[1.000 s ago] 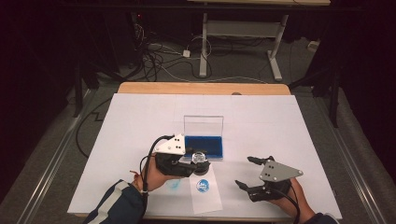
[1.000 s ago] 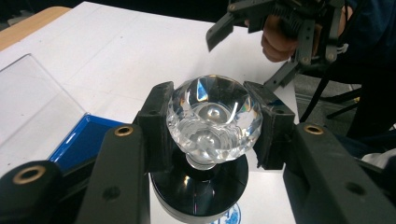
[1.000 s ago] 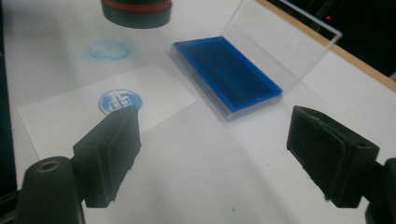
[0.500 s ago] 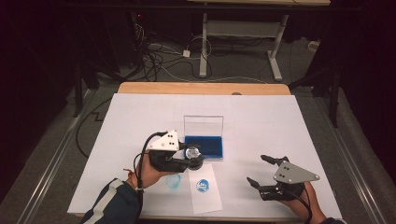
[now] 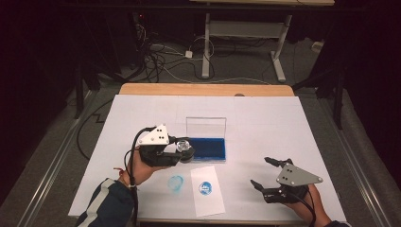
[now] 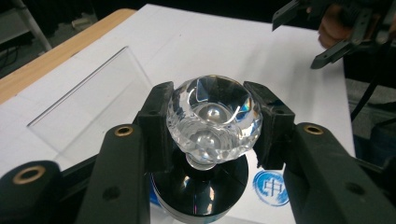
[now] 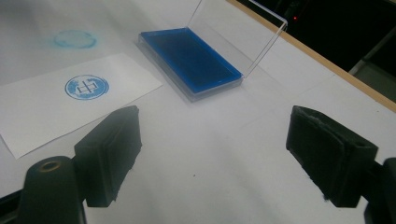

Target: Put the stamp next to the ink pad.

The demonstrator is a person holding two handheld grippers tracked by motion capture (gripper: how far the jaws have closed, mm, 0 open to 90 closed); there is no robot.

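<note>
Table: wooden top under white sheet | mid-sheet: open blue ink pad, clear lid upright | near edge: paper slip bearing blue seal | beside it: blue ring smudge

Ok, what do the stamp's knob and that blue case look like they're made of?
Stamp knob: clear faceted glass or acrylic, glossy; it shows bright glints and see-through facets. I can't tell which of the two. Its base looks like shiny black plastic. Blue case: a matte deep-blue ink pad in a clear rigid plastic tray, with a see-through lid standing open.
</note>
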